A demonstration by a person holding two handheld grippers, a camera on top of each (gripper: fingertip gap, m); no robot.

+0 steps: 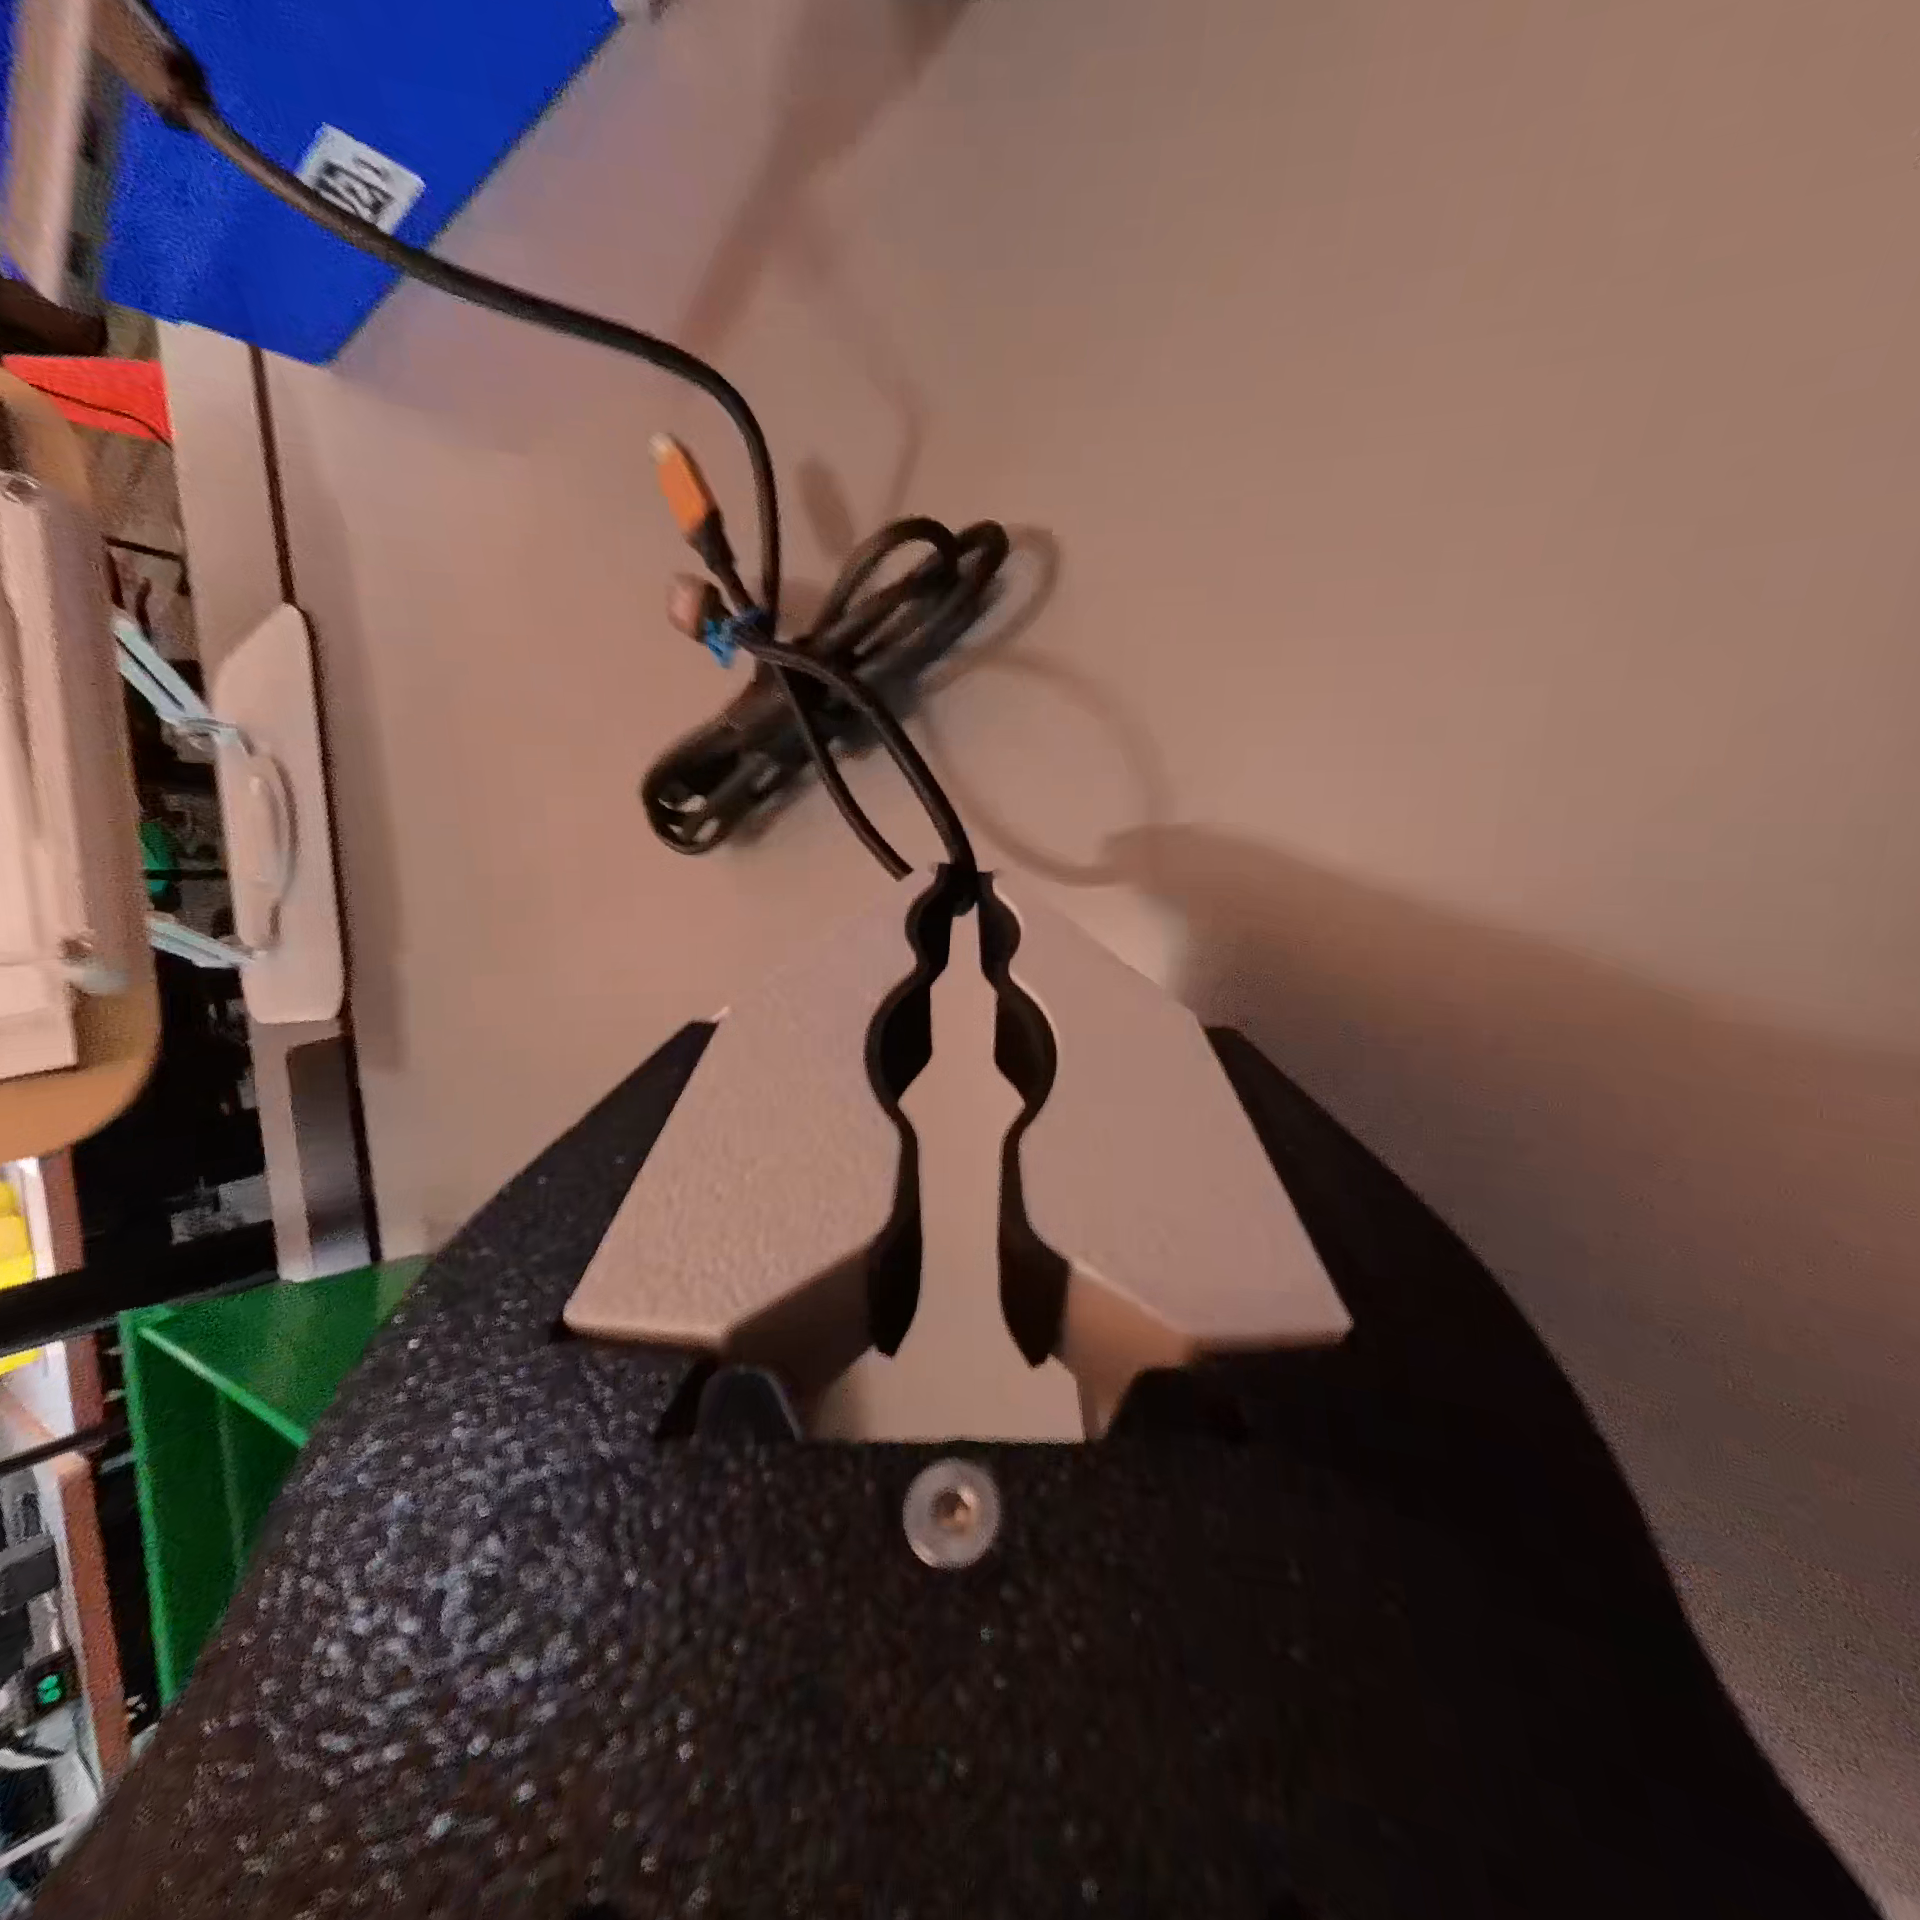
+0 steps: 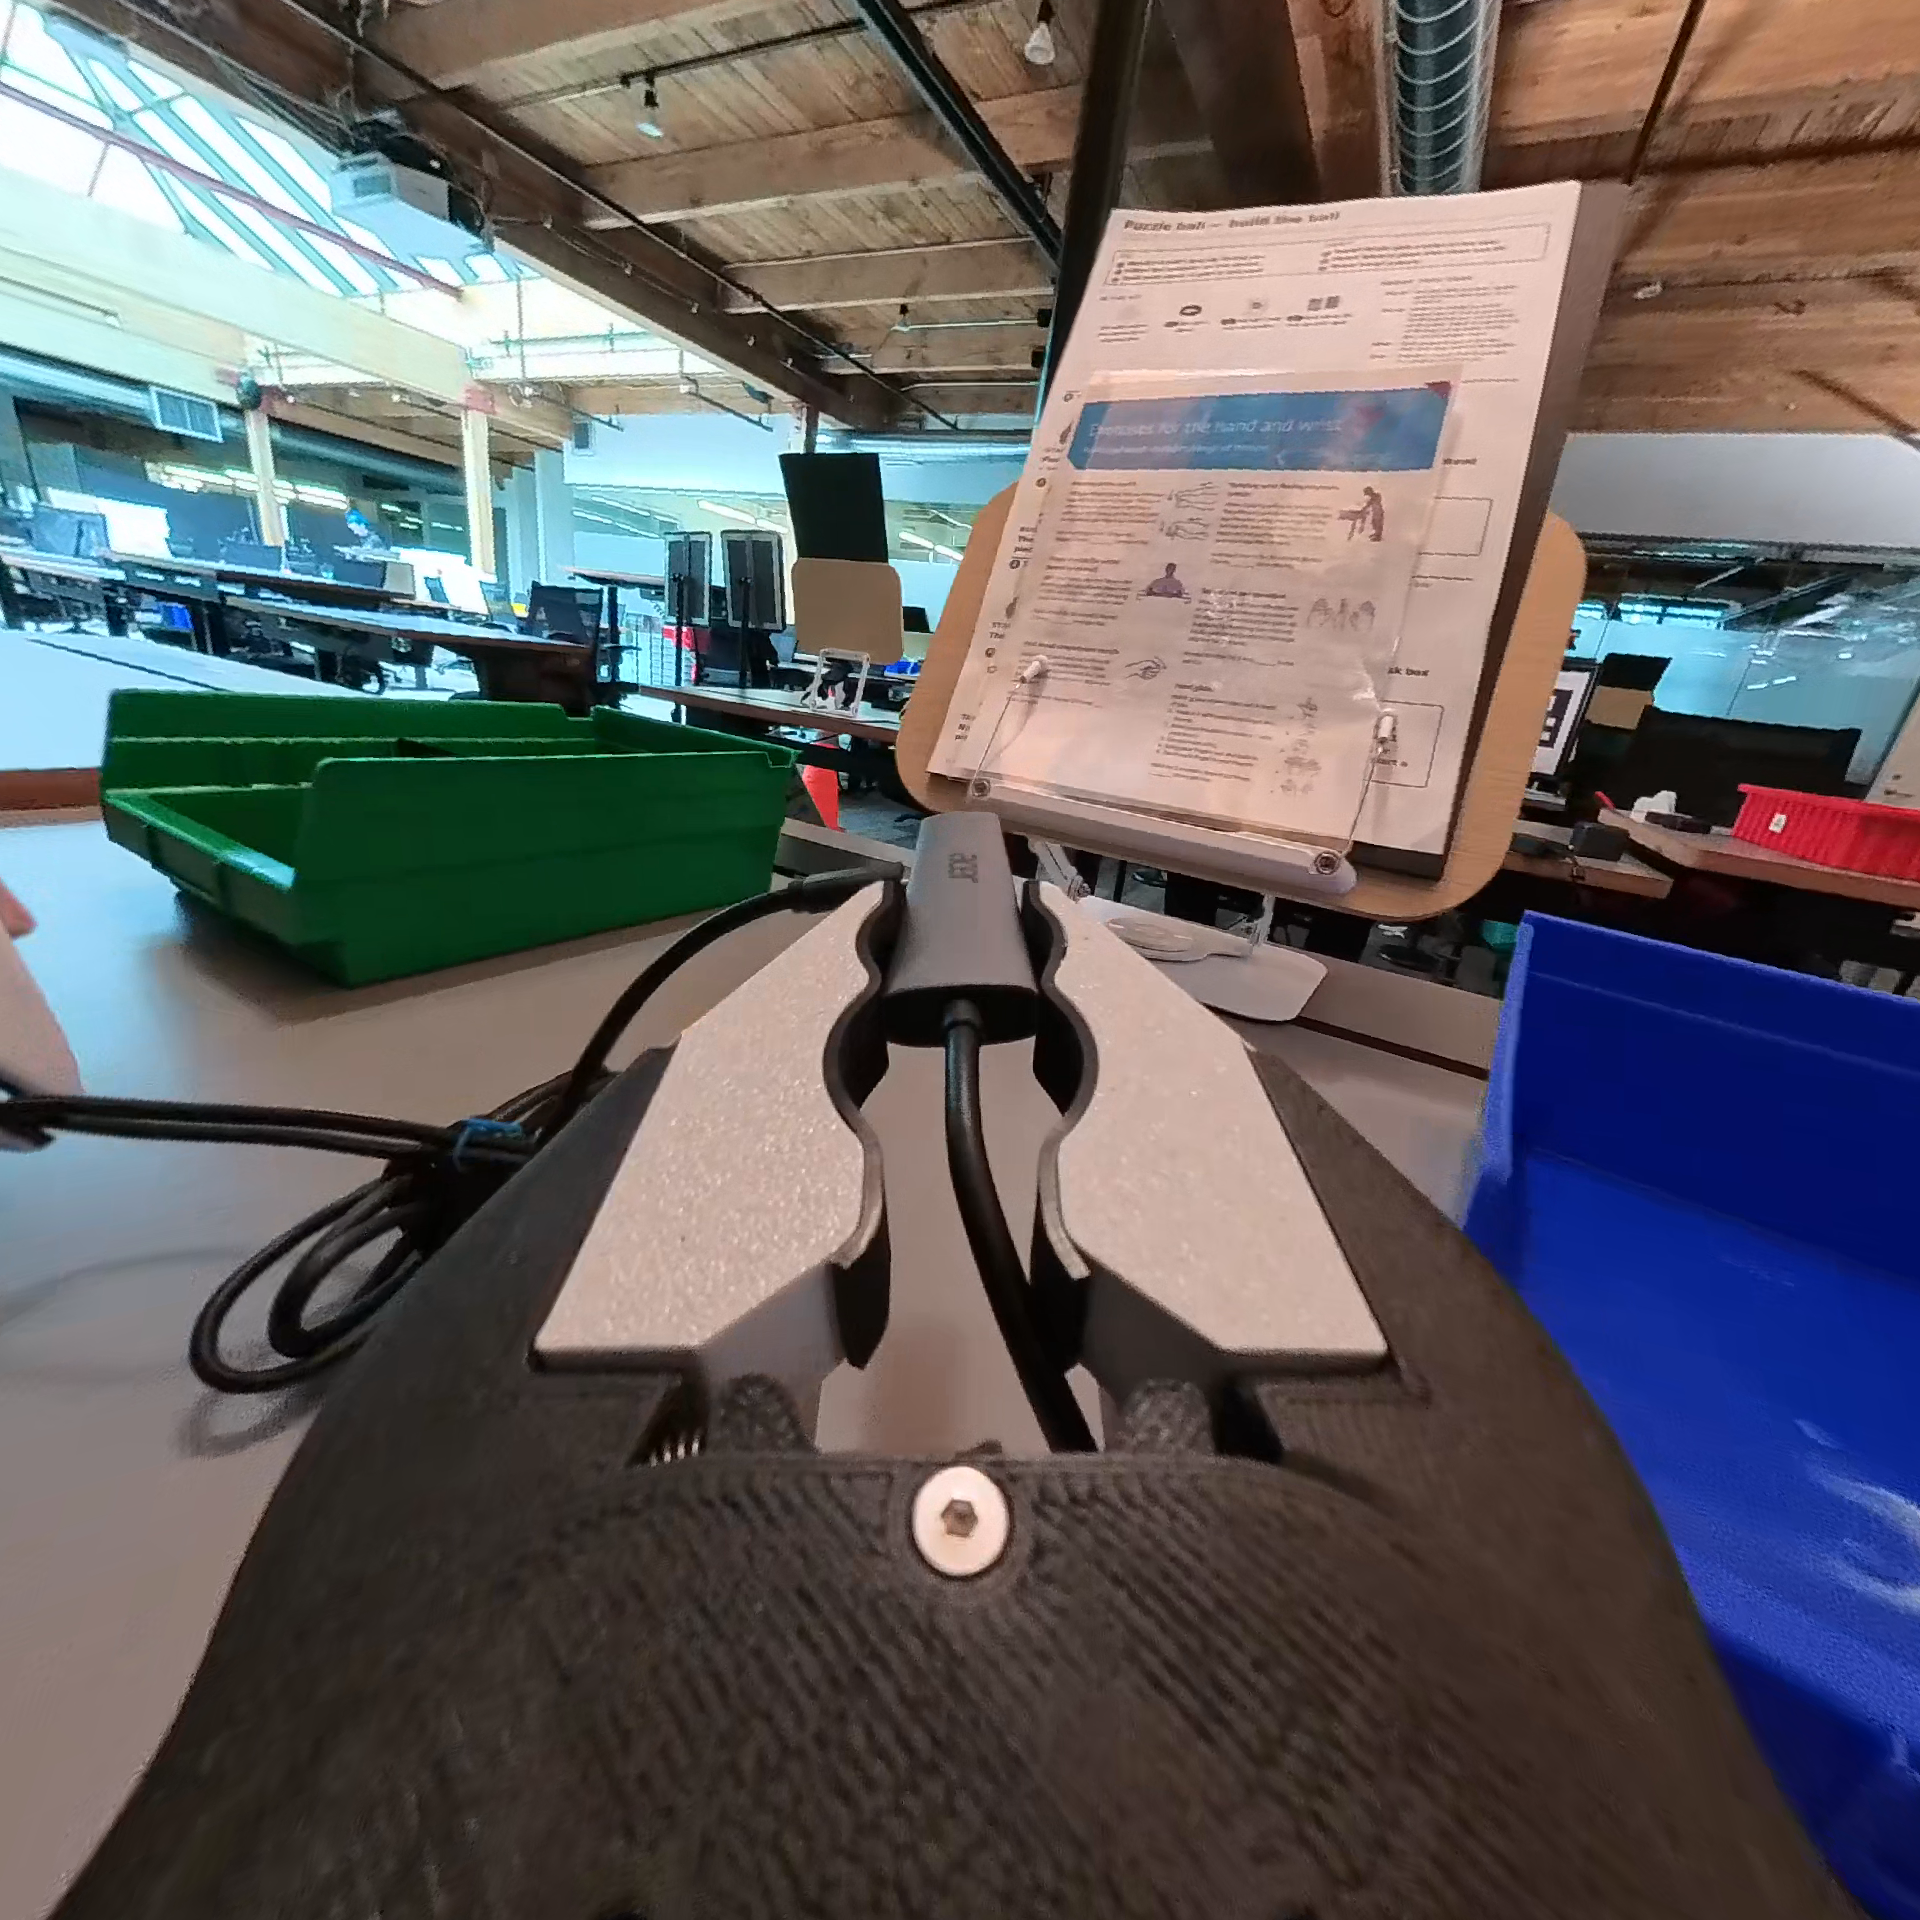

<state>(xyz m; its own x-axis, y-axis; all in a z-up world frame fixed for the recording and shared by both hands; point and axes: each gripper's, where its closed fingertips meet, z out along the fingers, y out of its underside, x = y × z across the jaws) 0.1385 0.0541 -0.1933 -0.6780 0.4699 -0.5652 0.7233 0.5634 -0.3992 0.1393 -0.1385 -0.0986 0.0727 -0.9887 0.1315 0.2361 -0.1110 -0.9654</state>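
My left gripper (image 1: 961, 891) is shut on a thin black cable (image 1: 914, 774) at its fingertips, above the pale tabletop (image 1: 1455, 520). The cable leads to a coiled black bundle (image 1: 831, 686) tied with a blue twist tie (image 1: 732, 634), with an orange plug (image 1: 686, 499) sticking up. My right gripper (image 2: 961, 899) is shut on a dark grey adapter block (image 2: 961, 925); a black cord (image 2: 982, 1195) runs back from it between the fingers. The coiled bundle (image 2: 343, 1226) lies to the left on the table, and its blue tie (image 2: 478, 1138) shows.
A green bin (image 2: 436, 821) stands at the back left and a blue bin (image 2: 1714, 1299) at the right; the blue bin also shows in the left wrist view (image 1: 312, 156). A wooden document stand with printed sheets (image 2: 1247, 582) stands behind. A hand (image 2: 26, 997) shows at the left edge. Some 20 cm of space lies between my two pairs of fingers.
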